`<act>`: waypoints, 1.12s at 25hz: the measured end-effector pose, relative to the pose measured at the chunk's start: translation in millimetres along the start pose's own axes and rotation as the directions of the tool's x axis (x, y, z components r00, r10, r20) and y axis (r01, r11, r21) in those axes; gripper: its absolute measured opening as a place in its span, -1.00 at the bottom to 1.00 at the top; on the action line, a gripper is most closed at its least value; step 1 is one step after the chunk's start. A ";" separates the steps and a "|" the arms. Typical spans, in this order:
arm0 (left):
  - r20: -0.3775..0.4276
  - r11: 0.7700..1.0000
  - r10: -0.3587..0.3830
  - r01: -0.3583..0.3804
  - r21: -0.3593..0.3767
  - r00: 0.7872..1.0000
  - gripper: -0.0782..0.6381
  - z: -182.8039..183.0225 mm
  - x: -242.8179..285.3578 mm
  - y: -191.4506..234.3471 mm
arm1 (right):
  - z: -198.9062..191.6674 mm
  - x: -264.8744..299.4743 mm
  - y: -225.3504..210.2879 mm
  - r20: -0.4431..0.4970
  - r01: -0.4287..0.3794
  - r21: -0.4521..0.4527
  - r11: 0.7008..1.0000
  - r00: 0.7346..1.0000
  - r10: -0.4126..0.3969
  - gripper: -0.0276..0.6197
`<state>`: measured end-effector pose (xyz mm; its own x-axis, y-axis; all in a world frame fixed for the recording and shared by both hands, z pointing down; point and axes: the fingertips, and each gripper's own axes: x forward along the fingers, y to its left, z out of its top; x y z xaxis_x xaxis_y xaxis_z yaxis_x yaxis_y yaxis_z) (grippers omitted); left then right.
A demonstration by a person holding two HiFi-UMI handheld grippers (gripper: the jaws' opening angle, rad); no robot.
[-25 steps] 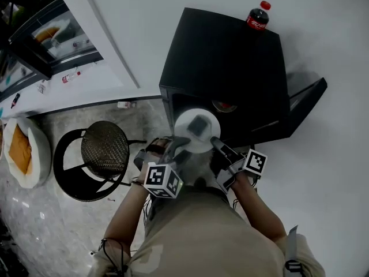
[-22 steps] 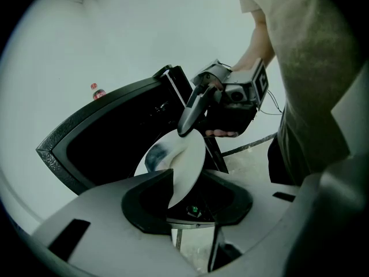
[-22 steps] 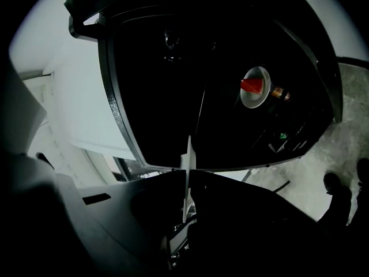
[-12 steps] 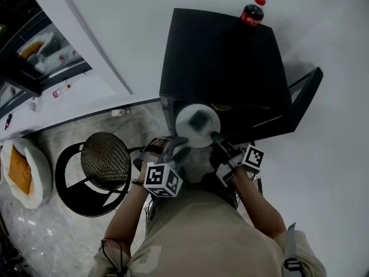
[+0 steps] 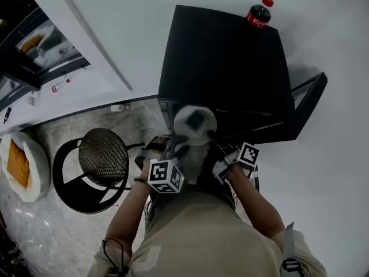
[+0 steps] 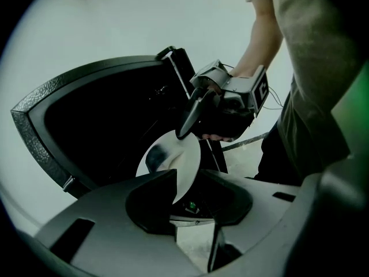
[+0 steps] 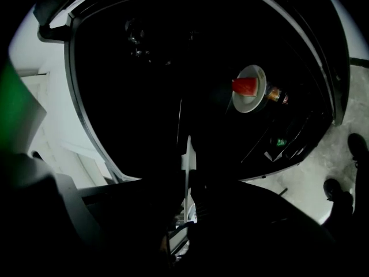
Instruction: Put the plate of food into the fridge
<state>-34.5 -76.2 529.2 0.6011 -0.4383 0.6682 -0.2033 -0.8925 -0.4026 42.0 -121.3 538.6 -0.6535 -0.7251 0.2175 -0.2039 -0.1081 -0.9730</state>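
Head view: plate (image 5: 195,126) at fridge (image 5: 225,62) mouth, left gripper (image 5: 177,144) and right gripper (image 5: 212,138) each pinching opposite rim. Risk: uneven advance tilts plate (food (image 5: 199,121) slides off), or rim strikes fridge edge.

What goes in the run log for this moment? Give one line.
plate: at open fridge front, not yet inside | left gripper: shut on plate rim | right gripper: shut on plate rim

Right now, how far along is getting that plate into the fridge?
Done: the fridge door stands open. In hand: the left hand-held gripper and the right hand-held gripper grip the plate at the fridge mouth. To do: slide it inside, set it down, release.
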 end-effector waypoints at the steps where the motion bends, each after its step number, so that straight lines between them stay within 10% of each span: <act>1: -0.003 1.000 0.001 -0.001 -0.008 1.000 -0.44 -0.3 3.1 0.0 | 1.0 1.4 -2.5 -0.002 0.000 0.001 1.000 1.000 0.000 -0.81; 28: -0.099 1.000 0.000 -0.002 -0.021 0.995 -0.46 -31.8 71.5 -23.6 | 10.7 16.2 -67.9 -0.011 0.074 -0.028 0.997 0.997 -0.075 -0.81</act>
<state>-11.3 -89.8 606.4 0.5218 -0.4468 0.7267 -0.2206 -0.8936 -0.3910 53.1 -133.1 607.4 -0.6442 -0.7076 0.2904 -0.2724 -0.1425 -0.9516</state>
